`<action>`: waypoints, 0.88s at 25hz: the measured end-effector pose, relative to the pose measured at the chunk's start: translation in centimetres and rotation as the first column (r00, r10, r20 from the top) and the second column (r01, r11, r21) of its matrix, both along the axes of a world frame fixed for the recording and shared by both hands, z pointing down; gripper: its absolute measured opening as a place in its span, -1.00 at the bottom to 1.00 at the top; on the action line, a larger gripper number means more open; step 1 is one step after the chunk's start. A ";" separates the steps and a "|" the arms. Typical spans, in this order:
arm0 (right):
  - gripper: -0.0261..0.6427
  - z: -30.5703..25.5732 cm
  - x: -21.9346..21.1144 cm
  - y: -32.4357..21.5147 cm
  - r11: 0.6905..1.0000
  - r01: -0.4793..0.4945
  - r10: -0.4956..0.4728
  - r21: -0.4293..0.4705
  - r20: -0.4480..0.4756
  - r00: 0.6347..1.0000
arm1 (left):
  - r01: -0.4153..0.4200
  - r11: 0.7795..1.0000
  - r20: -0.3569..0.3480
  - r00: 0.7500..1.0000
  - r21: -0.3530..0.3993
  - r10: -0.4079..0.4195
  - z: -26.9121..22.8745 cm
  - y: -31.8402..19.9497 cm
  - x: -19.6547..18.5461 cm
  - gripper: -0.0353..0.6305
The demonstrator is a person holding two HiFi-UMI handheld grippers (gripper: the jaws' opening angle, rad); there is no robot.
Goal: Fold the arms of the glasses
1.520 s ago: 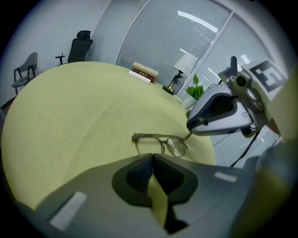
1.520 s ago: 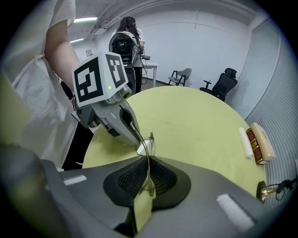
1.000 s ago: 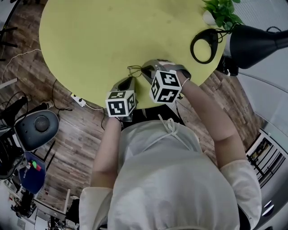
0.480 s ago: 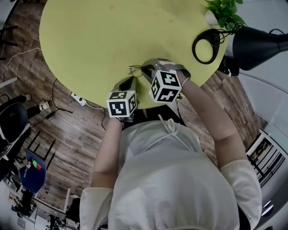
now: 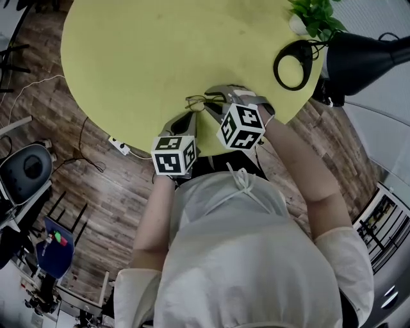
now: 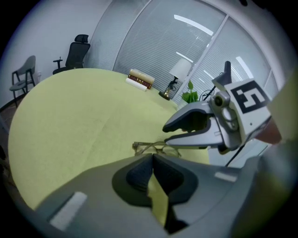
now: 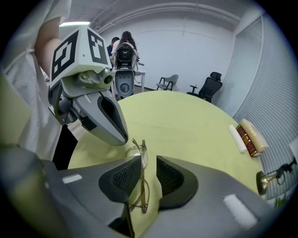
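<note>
Thin gold-framed glasses lie on the yellow-green round table near its front edge. My right gripper reaches over them from the right. In the right gripper view its jaws are opening, and the glasses run lengthwise through the gap with neither pad pressing on them. My left gripper hangs just left of the glasses, a little above the table. In the left gripper view its jaws are shut and empty, with the glasses just beyond the tips.
A black desk lamp with a ring-shaped base and a small plant stand at the table's right edge. Books lie at the far side. Office chairs stand beyond the table. A power strip lies on the wooden floor.
My left gripper has lifted slightly and drawn back from the glasses. My right gripper stays over the glasses in the same place.
</note>
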State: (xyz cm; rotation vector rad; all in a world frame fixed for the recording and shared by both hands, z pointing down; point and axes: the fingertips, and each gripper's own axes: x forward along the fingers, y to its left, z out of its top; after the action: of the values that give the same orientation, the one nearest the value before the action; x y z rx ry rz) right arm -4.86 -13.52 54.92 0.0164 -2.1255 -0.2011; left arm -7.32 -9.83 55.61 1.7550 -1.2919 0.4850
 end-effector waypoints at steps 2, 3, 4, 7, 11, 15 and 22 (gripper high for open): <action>-0.65 -1.8 0.5 -0.7 0.996 -0.089 0.089 0.003 0.069 0.994 | 0.005 0.999 0.005 1.000 0.037 -0.006 -1.6 -0.4 -0.4 -0.87; -0.70 -2.8 0.8 -1.2 0.988 -0.152 0.151 0.000 0.113 0.982 | 0.009 0.998 0.007 1.000 0.060 -0.010 -2.6 -0.9 -0.7 -0.87; -0.78 -3.9 1.2 -1.8 0.975 -0.224 0.223 -0.010 0.157 0.962 | 0.012 0.996 0.009 1.000 0.086 -0.012 -3.6 -1.4 -1.0 -0.87; -0.90 -7.2 3.1 -3.2 0.882 -0.456 0.470 -0.115 0.265 0.842 | 0.000 0.985 0.024 1.000 0.174 -0.004 -7.2 -2.9 -1.4 -0.87; -0.93 -12.7 5.6 -3.8 0.723 -0.639 0.686 -0.262 0.381 0.620 | -0.066 0.944 0.091 0.995 0.324 0.038 -13.1 -3.5 -1.5 -0.87; -0.93 -18.1 7.5 -4.4 0.670 -0.710 0.700 -0.218 0.505 0.505 | -0.078 0.872 0.128 0.992 0.483 0.018 -19.4 -4.2 -2.0 -0.87; -0.93 -24.4 9.0 -2.7 0.680 -0.722 0.600 -0.127 0.663 0.448 | -0.060 0.753 0.154 0.986 0.656 -0.056 -27.3 -4.0 -2.4 -0.87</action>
State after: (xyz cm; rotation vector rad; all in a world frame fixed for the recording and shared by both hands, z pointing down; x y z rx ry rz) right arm 4.15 -16.26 30.49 1.2096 -2.6036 0.1303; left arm -9.73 -13.88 28.31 2.3330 -1.7228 0.1691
